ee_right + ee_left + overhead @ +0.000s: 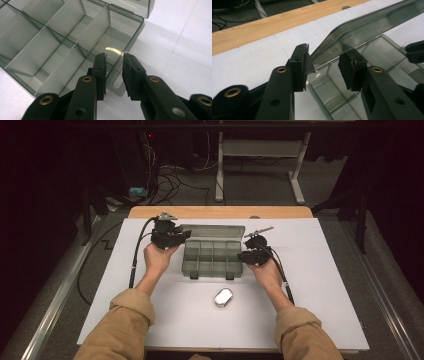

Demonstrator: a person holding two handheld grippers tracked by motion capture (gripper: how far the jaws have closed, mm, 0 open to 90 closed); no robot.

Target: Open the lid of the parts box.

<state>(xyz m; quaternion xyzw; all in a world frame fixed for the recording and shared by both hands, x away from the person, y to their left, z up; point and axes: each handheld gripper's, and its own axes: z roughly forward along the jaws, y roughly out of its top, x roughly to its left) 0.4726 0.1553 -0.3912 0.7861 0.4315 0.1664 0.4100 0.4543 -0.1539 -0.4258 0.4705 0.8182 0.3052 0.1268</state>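
Your left tool (324,67) is spread around the back left corner of the clear organizer box (212,257), by its raised lid (214,231); your right tool (114,72) straddles the right end wall, parted, not yet pinching. The box sits mid-worktop (325,285), every compartment seemingly empty. Expect it to be light, rigid, slick plastic, and the thin lid may flex, so take hold on the walls. A small silvery object (223,297) lies nearer you.
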